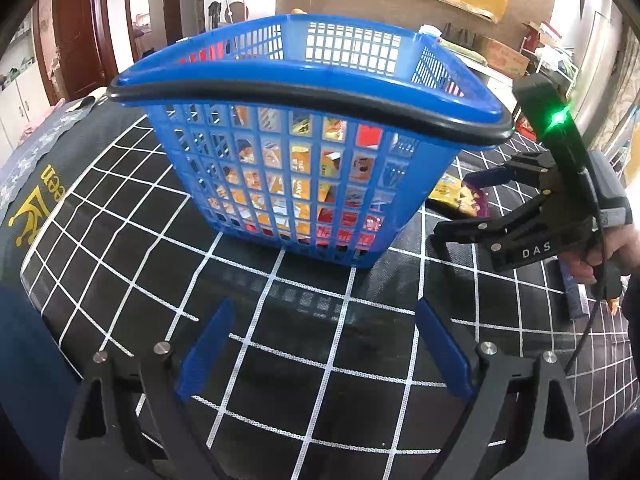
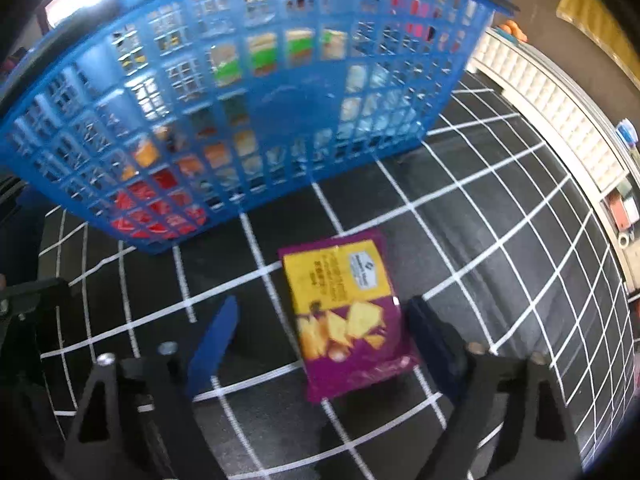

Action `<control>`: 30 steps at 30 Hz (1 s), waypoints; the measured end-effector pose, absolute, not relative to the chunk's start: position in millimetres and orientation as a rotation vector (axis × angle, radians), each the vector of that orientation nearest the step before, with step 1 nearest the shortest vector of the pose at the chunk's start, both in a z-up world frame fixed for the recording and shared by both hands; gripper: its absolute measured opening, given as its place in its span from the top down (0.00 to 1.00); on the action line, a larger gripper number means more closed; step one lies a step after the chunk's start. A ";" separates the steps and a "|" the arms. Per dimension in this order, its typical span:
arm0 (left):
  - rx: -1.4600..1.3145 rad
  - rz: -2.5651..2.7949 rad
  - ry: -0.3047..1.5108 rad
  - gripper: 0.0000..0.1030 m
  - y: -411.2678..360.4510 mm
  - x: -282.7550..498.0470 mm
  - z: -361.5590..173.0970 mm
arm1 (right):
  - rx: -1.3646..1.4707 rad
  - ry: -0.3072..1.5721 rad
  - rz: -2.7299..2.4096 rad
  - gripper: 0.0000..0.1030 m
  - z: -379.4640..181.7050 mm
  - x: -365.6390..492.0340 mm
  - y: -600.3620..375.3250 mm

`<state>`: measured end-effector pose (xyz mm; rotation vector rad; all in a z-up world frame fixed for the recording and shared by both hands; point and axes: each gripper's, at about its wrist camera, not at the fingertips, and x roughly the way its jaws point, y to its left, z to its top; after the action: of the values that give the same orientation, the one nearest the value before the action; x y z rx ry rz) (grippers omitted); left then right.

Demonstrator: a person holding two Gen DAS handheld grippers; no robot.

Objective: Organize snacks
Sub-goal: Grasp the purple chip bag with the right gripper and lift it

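Snack packet (image 2: 344,312) lies between right gripper (image 2: 320,336) fingers (spread).

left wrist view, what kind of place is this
Probably a lived-in home room: a wooden door, white cabinets and cardboard boxes surround the grid-patterned table holding the blue basket.

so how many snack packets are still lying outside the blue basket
1: a purple and yellow cracker packet flat on the grid cloth beside the blue plastic basket, between the open right gripper fingers. Others may be hidden.

A blue lattice basket (image 1: 304,152) stands upright, holding many colourful snack packets; a purple-and-yellow cracker packet (image 2: 346,312) lies flat just beside the basket's base
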<state>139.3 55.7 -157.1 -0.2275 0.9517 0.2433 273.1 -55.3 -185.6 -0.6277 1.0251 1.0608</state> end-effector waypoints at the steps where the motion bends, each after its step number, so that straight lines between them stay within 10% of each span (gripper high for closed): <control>1: -0.230 0.243 0.953 0.13 55.0 138.8 -157.8 | -0.634 1.020 1.070 0.38 -183.1 269.9 -55.4; 2: -0.232 0.243 0.955 0.13 55.4 138.9 -157.9 | -0.642 1.015 1.080 0.50 -180.2 264.4 -55.0; 30: -0.071 -0.050 0.857 0.13 -37.9 134.1 -72.9 | -0.310 0.898 0.451 0.51 -75.2 150.4 -230.8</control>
<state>134.1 -37.9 -72.9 -0.0708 0.8568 -0.0502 150.4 -230.8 -75.2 -0.3100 0.8975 0.4512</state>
